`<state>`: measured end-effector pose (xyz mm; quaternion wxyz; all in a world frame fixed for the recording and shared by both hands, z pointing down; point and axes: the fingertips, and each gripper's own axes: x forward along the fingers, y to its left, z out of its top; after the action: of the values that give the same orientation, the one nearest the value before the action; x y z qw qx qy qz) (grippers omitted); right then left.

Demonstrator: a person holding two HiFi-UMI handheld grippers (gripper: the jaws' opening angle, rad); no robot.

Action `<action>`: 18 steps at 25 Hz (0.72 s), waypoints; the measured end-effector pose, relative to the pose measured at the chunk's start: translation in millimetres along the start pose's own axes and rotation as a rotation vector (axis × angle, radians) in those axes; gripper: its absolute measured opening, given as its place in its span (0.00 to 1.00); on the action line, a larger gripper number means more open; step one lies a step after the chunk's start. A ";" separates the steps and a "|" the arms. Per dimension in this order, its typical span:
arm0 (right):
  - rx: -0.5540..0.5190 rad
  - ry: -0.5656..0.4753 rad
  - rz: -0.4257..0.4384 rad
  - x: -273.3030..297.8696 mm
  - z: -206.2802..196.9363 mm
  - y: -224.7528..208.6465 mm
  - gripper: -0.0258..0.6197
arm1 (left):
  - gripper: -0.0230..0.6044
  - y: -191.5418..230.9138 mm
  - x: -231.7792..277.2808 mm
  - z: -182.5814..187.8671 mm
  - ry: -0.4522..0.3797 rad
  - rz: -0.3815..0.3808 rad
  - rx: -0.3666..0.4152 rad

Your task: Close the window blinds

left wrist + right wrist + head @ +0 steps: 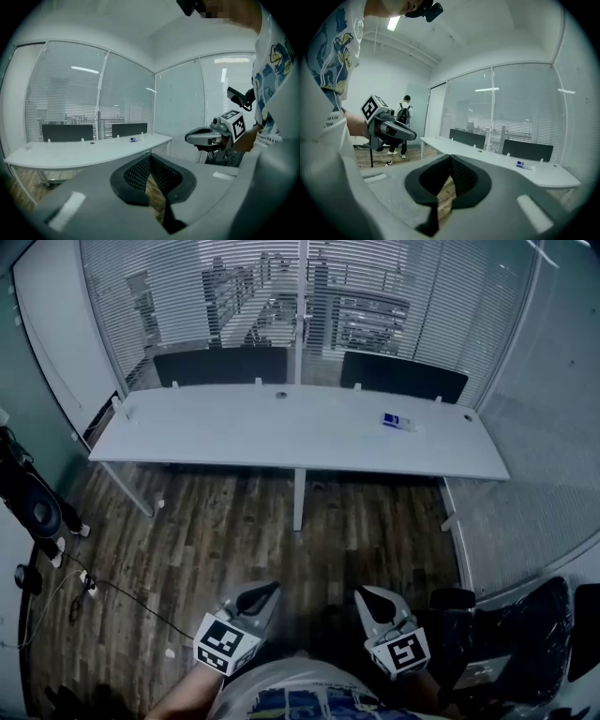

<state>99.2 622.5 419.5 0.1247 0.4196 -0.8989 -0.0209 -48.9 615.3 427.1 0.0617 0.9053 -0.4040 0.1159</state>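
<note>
Window blinds (pixel 234 296) span the whole glass wall at 12 o'clock in the head view. Slats are tilted enough that buildings outside show through. They are well apart from both grippers, with the desk in between.
Wood floor (pixel 216 549) fills the centre, from the desk down to 6 o'clock.
Long white desk (pixel 281 432) sits at 12 o'clock, just in front of the glass and running from 10 to 2.
Black chair (pixel 525 634) at 4 o'clock, close beside the right gripper.
Two dark divider panels (pixel 221 366) stand upright along the desk's far edge, one at 11 and one at 1.
Black stand gear (pixel 33 507) at 9 o'clock, and a cable (pixel 122 592) trails from it across the floor toward 7.
A person (pixel 403 123) stands on the floor at 9 o'clock in the right gripper view.
Left gripper (pixel 269 591) at 7 o'clock, low in frame and pointing toward the desk. Jaws pressed together, nothing pinched, only floor showing below the pads.
Right gripper (pixel 362 594) at 5 o'clock, parallel to the left. Jaws also pressed together with nothing between them.
Small blue-and-white item (pixel 395 421) lies on the desk at 1 o'clock. Too small to identify.
</note>
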 end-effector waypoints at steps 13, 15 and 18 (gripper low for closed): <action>0.015 0.020 -0.009 54.0 -1.6 -18.2 0.09 | 0.04 49.9 32.8 2.0 -0.005 0.004 0.016; 0.012 0.026 -0.022 69.4 2.8 -27.4 0.09 | 0.04 66.6 45.3 4.5 -0.011 -0.007 0.014; 0.013 0.026 -0.048 98.7 14.2 -43.7 0.09 | 0.04 97.1 63.5 13.3 -0.024 -0.026 0.037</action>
<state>67.7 518.3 420.0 0.1330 0.4420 -0.8870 -0.0125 -78.2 502.3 432.5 0.0418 0.9128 -0.3908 0.1115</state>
